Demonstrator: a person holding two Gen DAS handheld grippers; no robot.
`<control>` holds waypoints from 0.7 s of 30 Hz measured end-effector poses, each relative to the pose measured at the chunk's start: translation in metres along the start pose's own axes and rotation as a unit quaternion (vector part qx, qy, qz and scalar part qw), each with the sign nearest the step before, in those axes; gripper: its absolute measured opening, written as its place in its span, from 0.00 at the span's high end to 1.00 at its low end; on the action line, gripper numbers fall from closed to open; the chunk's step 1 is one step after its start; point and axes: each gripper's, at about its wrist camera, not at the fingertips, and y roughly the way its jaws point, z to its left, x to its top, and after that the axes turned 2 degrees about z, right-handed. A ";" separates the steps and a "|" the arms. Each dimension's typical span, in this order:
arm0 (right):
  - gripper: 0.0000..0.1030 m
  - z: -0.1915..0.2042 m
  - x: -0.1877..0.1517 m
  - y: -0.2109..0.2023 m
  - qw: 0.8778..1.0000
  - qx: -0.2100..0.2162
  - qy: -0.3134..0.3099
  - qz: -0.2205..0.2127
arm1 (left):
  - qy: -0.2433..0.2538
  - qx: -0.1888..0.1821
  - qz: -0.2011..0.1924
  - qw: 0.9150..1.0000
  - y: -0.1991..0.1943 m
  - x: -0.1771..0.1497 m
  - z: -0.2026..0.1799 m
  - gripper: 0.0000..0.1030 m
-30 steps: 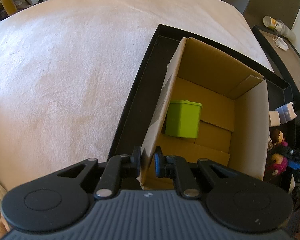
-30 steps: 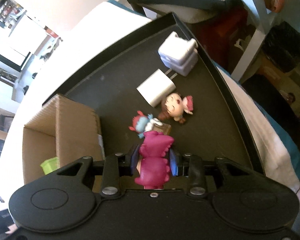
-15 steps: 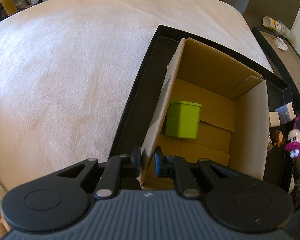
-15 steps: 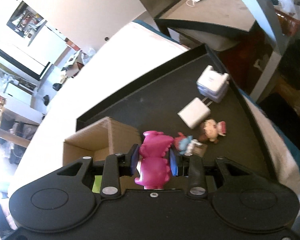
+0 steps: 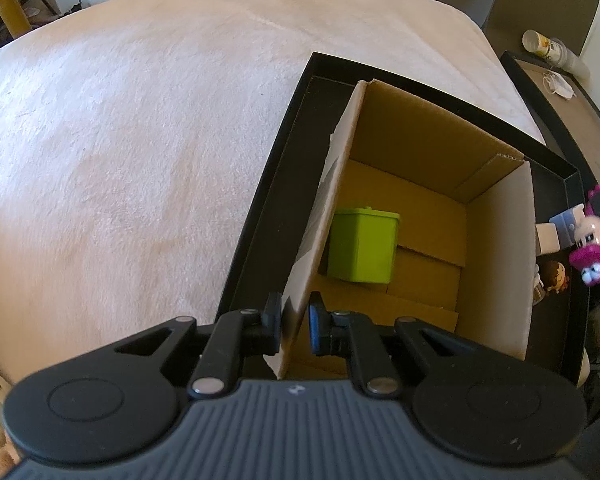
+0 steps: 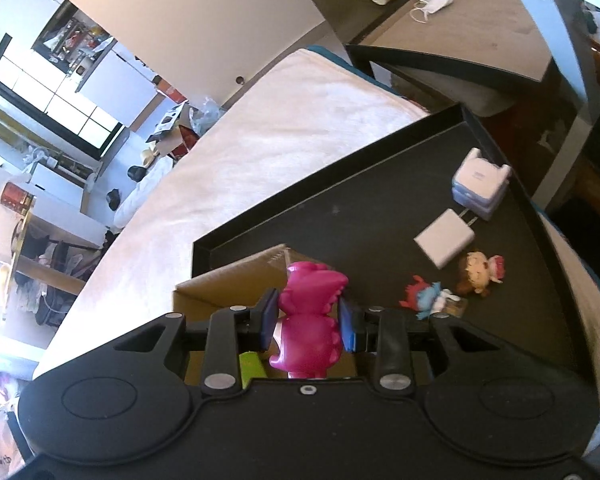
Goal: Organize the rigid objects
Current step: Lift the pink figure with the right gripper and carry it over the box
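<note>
Right gripper (image 6: 307, 322): jaws closed to about the width of the pink dinosaur toy (image 6: 310, 320), one pad on each flank. Toy is carried clear of any surface, above the near edge of the cardboard box (image 5: 496, 248); from the left wrist view it shows at the box's right side, outside the right wall (image 5: 598, 236).

Left gripper (image 5: 294, 322): jaws nearly closed, pinching the left wall of the box near its front corner, one pad outside, one inside. Judged to be steadying the box.

Handling, toy: looks like hard moulded plastic, glossy, so stiff and light but likely slippery on the pads. Rounded body with a spiked back; the flat flanks are the best place to hold, as now. Not fragile by the look of it.

Box: thin corrugated card, open top, torn along the left wall; will flex if squeezed hard. A green bin (image 5: 362, 250) stands inside against the left wall; the rest of the floor is bare card.

Surface: box sits in a black tray (image 6: 364, 216) with a low rim. Right of the box on the tray: a white charger (image 6: 444, 242), a white-and-blue plug (image 6: 480, 184), two small figurines (image 6: 480, 272) (image 6: 434, 298). Tray lies on a cream blanket (image 5: 140, 140), soft, may give under load.

Room: cluttered, bright window, side table with a cup and face mask beyond the tray.
</note>
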 end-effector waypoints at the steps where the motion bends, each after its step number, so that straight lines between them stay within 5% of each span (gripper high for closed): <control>1: 0.69 0.004 0.000 0.001 1.000 0.003 -0.002 0.000 | 0.000 -0.001 0.000 1.000 0.000 0.000 0.000 0.88; 21: 0.69 0.055 -0.010 0.028 0.999 0.015 -0.035 0.020 | -0.013 -0.021 0.004 1.000 0.003 0.000 0.010 0.88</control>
